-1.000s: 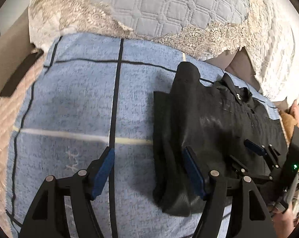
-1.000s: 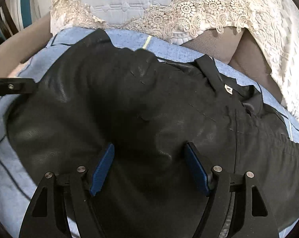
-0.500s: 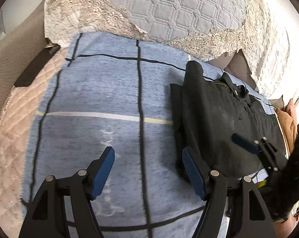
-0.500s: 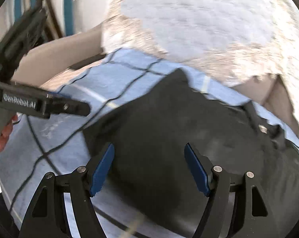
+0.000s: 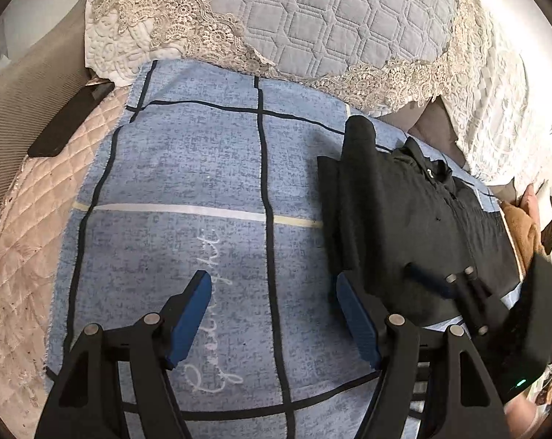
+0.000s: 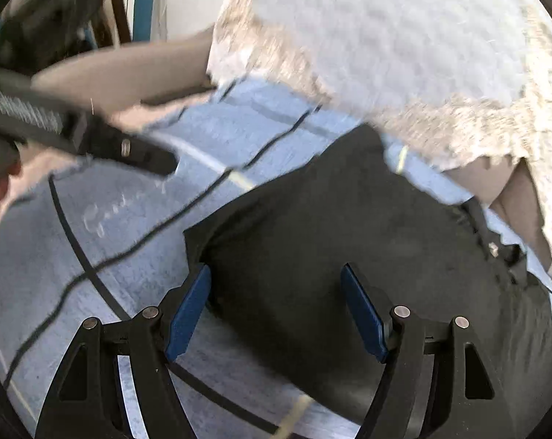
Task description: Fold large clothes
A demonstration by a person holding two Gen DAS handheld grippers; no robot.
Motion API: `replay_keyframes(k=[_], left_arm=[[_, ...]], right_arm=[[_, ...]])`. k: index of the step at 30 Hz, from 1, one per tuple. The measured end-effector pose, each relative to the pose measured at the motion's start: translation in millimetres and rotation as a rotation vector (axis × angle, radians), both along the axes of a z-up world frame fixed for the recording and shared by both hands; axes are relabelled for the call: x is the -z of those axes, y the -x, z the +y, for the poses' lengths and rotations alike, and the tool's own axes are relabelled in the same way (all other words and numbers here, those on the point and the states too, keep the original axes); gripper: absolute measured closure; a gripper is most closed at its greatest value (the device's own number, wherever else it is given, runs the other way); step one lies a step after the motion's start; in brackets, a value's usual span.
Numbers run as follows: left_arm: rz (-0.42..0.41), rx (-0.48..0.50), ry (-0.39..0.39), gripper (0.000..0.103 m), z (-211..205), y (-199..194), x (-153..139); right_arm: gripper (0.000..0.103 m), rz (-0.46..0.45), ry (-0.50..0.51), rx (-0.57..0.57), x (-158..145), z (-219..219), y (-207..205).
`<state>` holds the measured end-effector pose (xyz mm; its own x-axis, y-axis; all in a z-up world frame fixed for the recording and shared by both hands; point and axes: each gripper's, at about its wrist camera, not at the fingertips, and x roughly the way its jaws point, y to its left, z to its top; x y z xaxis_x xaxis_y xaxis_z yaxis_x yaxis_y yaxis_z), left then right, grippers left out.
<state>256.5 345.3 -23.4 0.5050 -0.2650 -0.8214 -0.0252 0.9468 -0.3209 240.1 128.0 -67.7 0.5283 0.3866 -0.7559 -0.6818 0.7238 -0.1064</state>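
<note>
A black garment (image 5: 396,216) lies folded lengthwise on a blue checked cloth (image 5: 188,175), its collar at the far right. My left gripper (image 5: 272,311) is open and empty above the bare cloth, left of the garment's edge. My right gripper (image 6: 276,307) is open and empty above the garment (image 6: 330,219), near its left edge; it also shows at the right in the left wrist view (image 5: 455,285). The right wrist view is motion-blurred.
A quilted grey cushion with lace trim (image 5: 312,25) stands behind the cloth. A beige quilted cover (image 5: 30,219) lies to the left, with a dark flat object (image 5: 67,120) on it. A brown item (image 5: 521,226) sits at the far right.
Both grippers have pulled back and up from the garment, staying open. The left one has shifted left over bare cloth. The right view has swung left.
</note>
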Motion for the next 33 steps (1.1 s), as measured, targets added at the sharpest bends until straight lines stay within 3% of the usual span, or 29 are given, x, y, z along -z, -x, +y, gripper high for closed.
replay_keyframes(k=[7, 11, 14, 17, 19, 21, 27, 33], left_arm=[[-0.027, 0.02, 0.01, 0.03, -5.3, -3.1, -7.8], [-0.035, 0.042, -0.006, 0.026, -15.8, -4.4, -11.7], [-0.037, 0.071, -0.021, 0.025, -29.6, -4.5, -12.4], [-0.033, 0.106, -0.024, 0.025, -48.7, -9.2, -10.9], [-0.027, 0.118, -0.013, 0.025, -60.5, -12.5, -11.5], [-0.035, 0.153, -0.009, 0.025, -76.5, -14.7, -15.4], [-0.063, 0.263, -0.007, 0.025, -134.9, -25.0, -31.3], [-0.075, 0.363, 0.043, 0.023, -197.4, -35.2, -36.8]], right_arm=[[0.027, -0.022, -0.103, 0.027, -21.2, -27.2, 9.8], [0.026, -0.034, -0.098, 0.043, -29.6, -55.2, 14.4], [0.026, -0.047, -0.08, 0.138, -27.0, -80.4, 10.0], [0.026, 0.027, -0.032, 0.203, -8.1, -92.9, -4.8], [0.026, 0.11, -0.04, 0.228, 2.7, -102.3, -12.3], [0.026, 0.123, -0.067, 0.233, -0.6, -115.7, -11.5], [0.026, 0.073, -0.201, 0.434, -33.8, -217.8, -5.2], [0.026, 0.004, -0.233, 0.699, -58.5, -332.8, 8.6]])
